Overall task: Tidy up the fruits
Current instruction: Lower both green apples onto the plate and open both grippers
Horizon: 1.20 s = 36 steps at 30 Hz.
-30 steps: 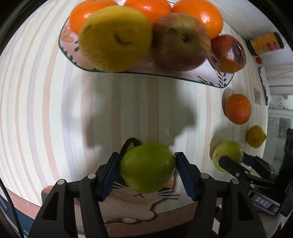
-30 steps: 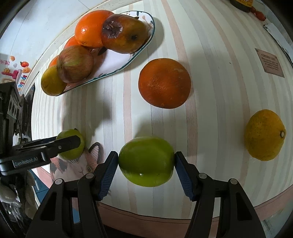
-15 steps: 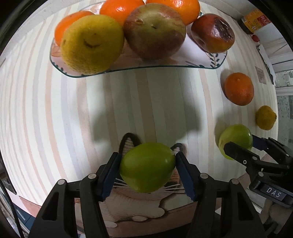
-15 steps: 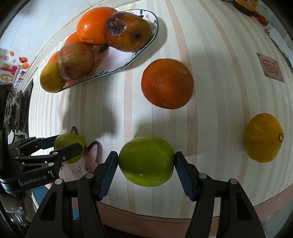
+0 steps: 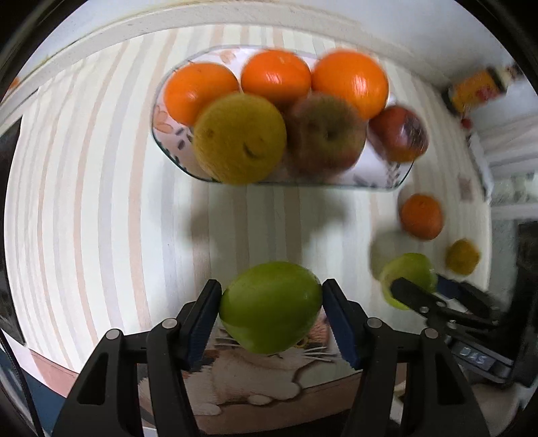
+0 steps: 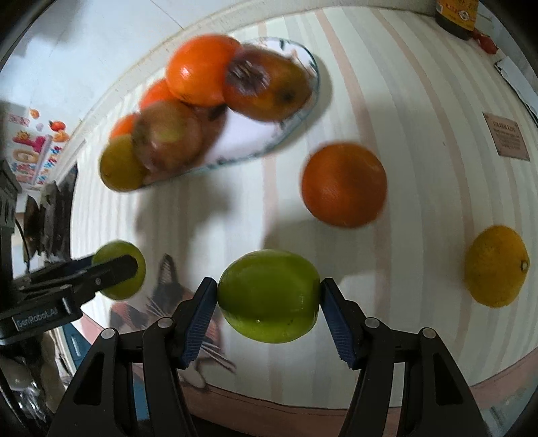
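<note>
My left gripper (image 5: pixel 271 307) is shut on a green apple (image 5: pixel 269 302), held above the striped table. My right gripper (image 6: pixel 268 299) is shut on a second green apple (image 6: pixel 267 294), also off the table. Each gripper shows in the other's view: the right one (image 5: pixel 408 285) and the left one (image 6: pixel 117 269). A glass plate (image 5: pixel 376 178) ahead holds three oranges, a yellow fruit (image 5: pixel 238 137), a mottled apple (image 5: pixel 328 134) and a dark red fruit (image 5: pixel 398 134). A loose orange (image 6: pixel 343 183) and a yellow citrus (image 6: pixel 496 267) lie on the table.
A cat-print mat (image 5: pixel 269 380) lies at the table's near edge under my left gripper. A yellow-labelled jar (image 6: pixel 455 13) stands at the far right corner. A small brown card (image 6: pixel 507 139) lies at the right. A white wall runs behind the plate.
Both grippers have risen and pulled back, each keeping its green apple. The plate and loose fruit now look farther off and smaller. The view is motion-blurred.
</note>
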Tool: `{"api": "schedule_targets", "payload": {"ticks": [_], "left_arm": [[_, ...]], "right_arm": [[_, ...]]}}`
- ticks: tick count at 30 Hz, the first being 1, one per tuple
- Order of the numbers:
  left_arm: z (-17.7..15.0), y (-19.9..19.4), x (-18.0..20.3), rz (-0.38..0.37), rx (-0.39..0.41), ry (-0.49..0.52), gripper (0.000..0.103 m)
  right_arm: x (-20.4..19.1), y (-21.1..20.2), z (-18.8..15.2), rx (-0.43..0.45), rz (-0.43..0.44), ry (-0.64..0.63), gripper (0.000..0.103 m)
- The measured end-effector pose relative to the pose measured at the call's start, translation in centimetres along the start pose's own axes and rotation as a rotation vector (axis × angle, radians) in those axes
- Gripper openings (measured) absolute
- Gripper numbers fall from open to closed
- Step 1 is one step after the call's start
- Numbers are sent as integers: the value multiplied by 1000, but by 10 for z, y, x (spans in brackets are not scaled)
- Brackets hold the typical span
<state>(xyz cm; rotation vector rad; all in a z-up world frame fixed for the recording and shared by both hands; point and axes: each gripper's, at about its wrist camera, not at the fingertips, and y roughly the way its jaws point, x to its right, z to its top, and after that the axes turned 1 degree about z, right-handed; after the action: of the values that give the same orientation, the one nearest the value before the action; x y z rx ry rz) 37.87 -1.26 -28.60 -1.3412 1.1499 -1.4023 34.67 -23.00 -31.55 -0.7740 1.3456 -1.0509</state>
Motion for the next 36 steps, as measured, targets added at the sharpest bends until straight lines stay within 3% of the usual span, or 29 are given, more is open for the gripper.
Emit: {"api": "schedule_targets", "payload": {"ticks": [6,14,24,32,34,35,36], "left_arm": [[37,-52,-15,-95,80,-66,60],[112,-76,-33,-31,173,-75,60],[192,-28,-36,51,148,-37,60],[198,13,-38,117,74,10,60],[194,14,-39,122,90,22,61],[193,15,-39,122,92,24,61],[193,14,-39,124,93,23,61]], "right_arm": [[-14,-11,31,115,50,29,66],[-36,4,52,178,-7,-20,66],[-33,11,55,262,8,19,66],[-28,11,54,269,35,32,66],[-27,12,56,263,38,39,67],[-26,12,57,258,42,42,68],[-26,11,58,253,41,44,77]]}}
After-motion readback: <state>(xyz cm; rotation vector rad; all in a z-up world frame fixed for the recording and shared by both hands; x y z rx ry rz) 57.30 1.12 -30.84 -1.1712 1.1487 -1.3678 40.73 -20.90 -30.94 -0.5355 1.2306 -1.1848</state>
